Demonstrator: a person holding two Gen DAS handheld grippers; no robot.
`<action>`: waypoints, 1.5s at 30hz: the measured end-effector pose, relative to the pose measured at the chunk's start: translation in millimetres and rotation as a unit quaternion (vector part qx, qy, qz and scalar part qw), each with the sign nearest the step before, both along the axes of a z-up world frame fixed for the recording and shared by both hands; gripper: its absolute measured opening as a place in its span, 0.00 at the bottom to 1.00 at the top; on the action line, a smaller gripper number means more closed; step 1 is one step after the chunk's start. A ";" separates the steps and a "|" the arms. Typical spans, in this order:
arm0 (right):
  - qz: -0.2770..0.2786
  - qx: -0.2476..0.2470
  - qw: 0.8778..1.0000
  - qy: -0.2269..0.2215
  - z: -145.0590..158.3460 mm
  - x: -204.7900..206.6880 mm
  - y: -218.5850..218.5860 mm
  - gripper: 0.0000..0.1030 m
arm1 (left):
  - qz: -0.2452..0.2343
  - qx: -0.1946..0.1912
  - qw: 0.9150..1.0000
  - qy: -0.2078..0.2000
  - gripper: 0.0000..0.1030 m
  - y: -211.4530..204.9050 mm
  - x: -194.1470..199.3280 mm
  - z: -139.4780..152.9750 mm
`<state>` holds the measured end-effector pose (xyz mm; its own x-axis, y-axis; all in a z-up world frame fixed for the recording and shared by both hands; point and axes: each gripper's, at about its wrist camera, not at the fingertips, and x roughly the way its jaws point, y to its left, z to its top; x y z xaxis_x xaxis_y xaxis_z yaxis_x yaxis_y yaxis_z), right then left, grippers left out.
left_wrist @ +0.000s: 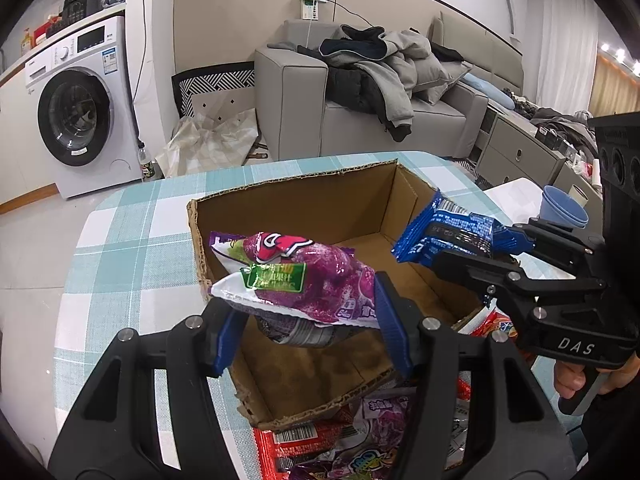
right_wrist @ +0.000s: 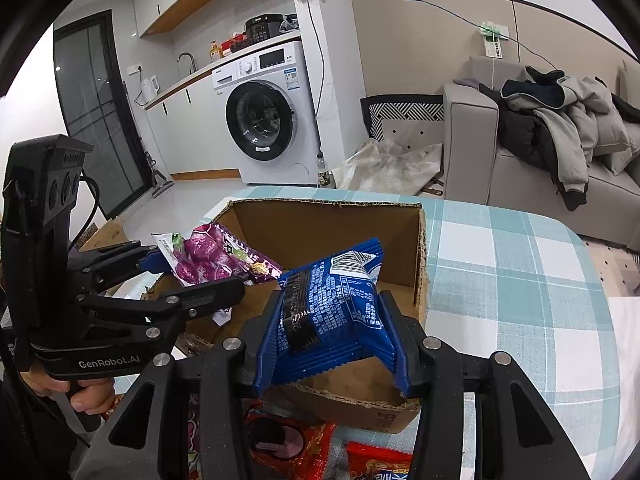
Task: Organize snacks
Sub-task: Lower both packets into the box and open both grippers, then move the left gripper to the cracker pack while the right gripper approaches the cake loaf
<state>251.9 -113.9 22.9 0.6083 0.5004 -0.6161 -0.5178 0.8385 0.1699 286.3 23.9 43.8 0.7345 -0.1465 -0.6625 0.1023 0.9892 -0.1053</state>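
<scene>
An open cardboard box (left_wrist: 304, 200) stands on the checked tablecloth; it also shows in the right wrist view (right_wrist: 332, 220). My left gripper (left_wrist: 310, 332) is shut on a purple snack packet (left_wrist: 296, 276) and holds it over the box's near left part. My right gripper (right_wrist: 330, 344) is shut on a blue snack packet (right_wrist: 336, 296), also held over the box. In the left wrist view the right gripper (left_wrist: 476, 252) comes in from the right with the blue packet (left_wrist: 444, 232). In the right wrist view the left gripper (right_wrist: 192, 276) holds the purple packet (right_wrist: 216, 260).
Several red and purple snack packets (left_wrist: 360, 444) lie on the table in front of the box, also seen in the right wrist view (right_wrist: 292, 444). The checked table (right_wrist: 512, 280) extends right. A grey sofa (left_wrist: 360, 120) and a washing machine (left_wrist: 76, 112) stand behind.
</scene>
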 end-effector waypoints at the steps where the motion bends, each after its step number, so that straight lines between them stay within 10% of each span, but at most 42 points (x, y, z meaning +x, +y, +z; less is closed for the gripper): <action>1: 0.000 -0.001 1.000 0.000 -0.3 1.1 0.0 0.45 | -0.001 0.000 1.000 0.001 0.55 -0.3 1.0 -0.5; 10: -0.007 -0.003 1.000 -0.011 4.1 0.0 -2.2 0.55 | -0.006 -0.013 1.000 0.009 0.56 1.7 2.1 0.6; 20: -0.048 0.022 0.998 -0.028 24.6 -27.8 -41.0 0.99 | -0.006 -0.037 0.999 0.003 0.85 7.4 -23.6 19.8; 22: -0.061 0.026 0.998 -0.021 26.5 -35.1 -51.9 0.99 | 0.002 -0.036 0.999 0.002 1.00 8.7 -33.3 25.4; 45: -0.069 0.022 0.997 0.028 4.0 -117.3 -90.0 1.00 | 0.060 -0.027 0.998 0.018 0.99 23.4 -160.0 22.2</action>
